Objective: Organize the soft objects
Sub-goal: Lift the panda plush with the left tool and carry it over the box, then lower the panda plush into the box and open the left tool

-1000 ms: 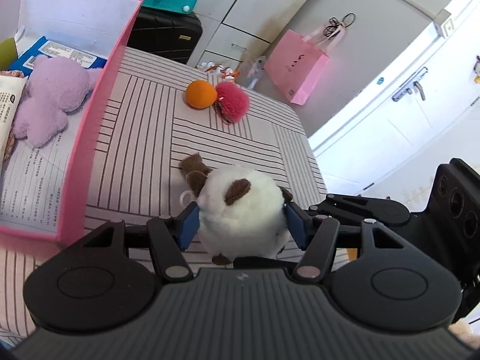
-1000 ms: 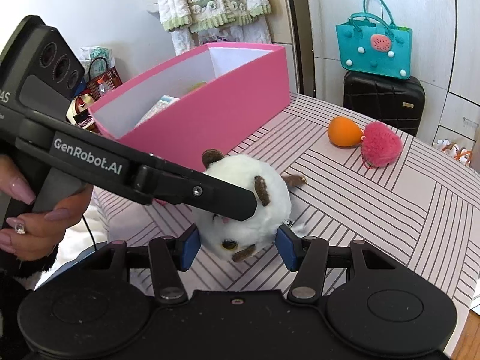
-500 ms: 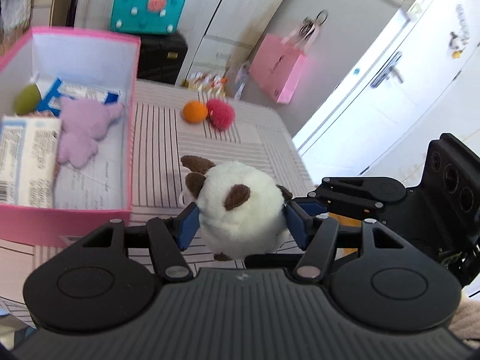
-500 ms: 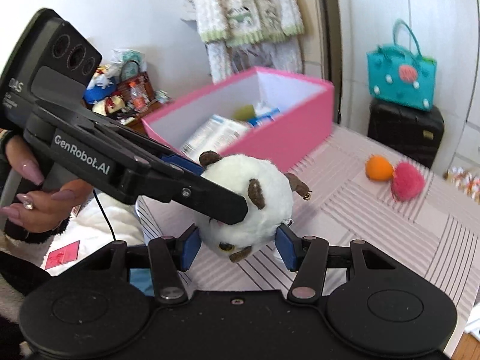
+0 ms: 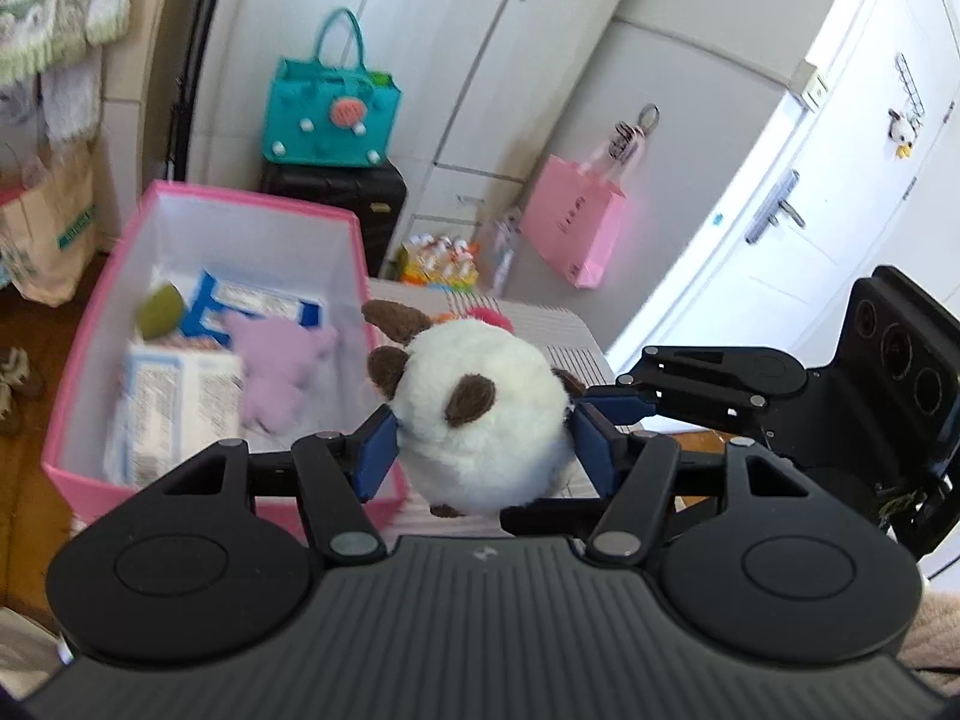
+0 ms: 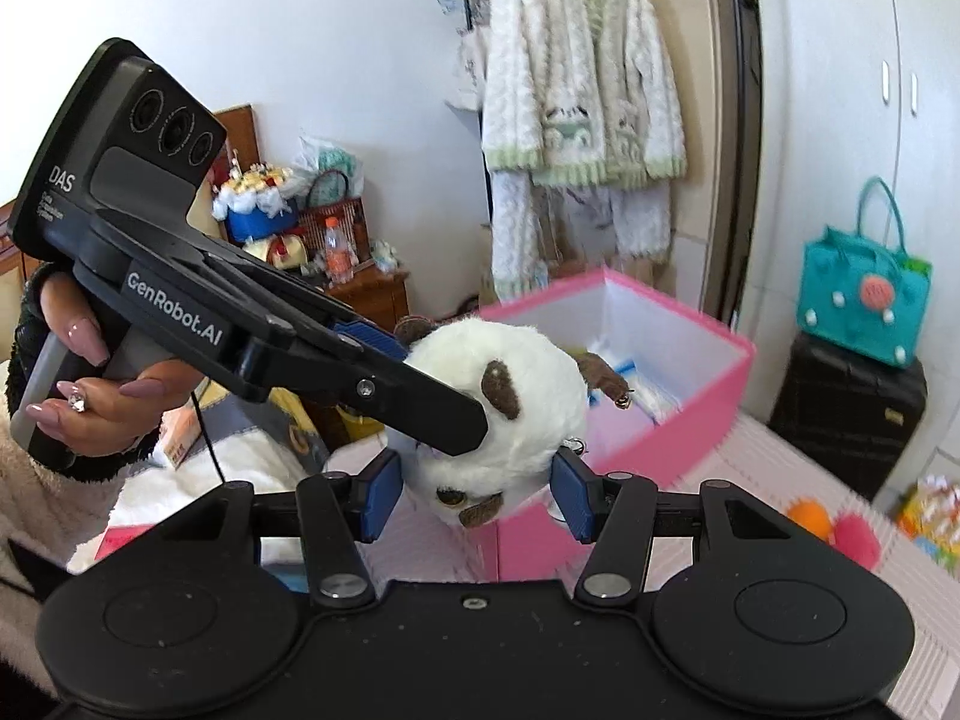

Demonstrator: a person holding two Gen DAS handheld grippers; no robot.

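A round white plush toy (image 5: 480, 420) with brown ears hangs in the air, and both grippers grip it. My left gripper (image 5: 485, 450) presses its blue pads on the toy's two sides. My right gripper (image 6: 477, 495) clamps it from the other direction, face side down. In the left wrist view the right gripper (image 5: 549, 462) comes in from the right. In the right wrist view the left gripper (image 6: 420, 384) comes in from the left. The toy is near the front corner of the open pink box (image 5: 84, 360), which holds a purple plush (image 5: 276, 366) and some packets.
An orange ball (image 6: 810, 519) and a pink pom-pom (image 6: 855, 540) lie on the striped table (image 6: 900, 588) to the right. A person's hand (image 6: 114, 402) holds the left gripper's handle. A teal bag (image 6: 858, 294) sits on a black suitcase, and a pink bag (image 5: 570, 222) hangs by the door.
Both grippers have lifted the white plush toy off the table and carried it toward the pink box. The box and table now sit lower and farther away in both views.
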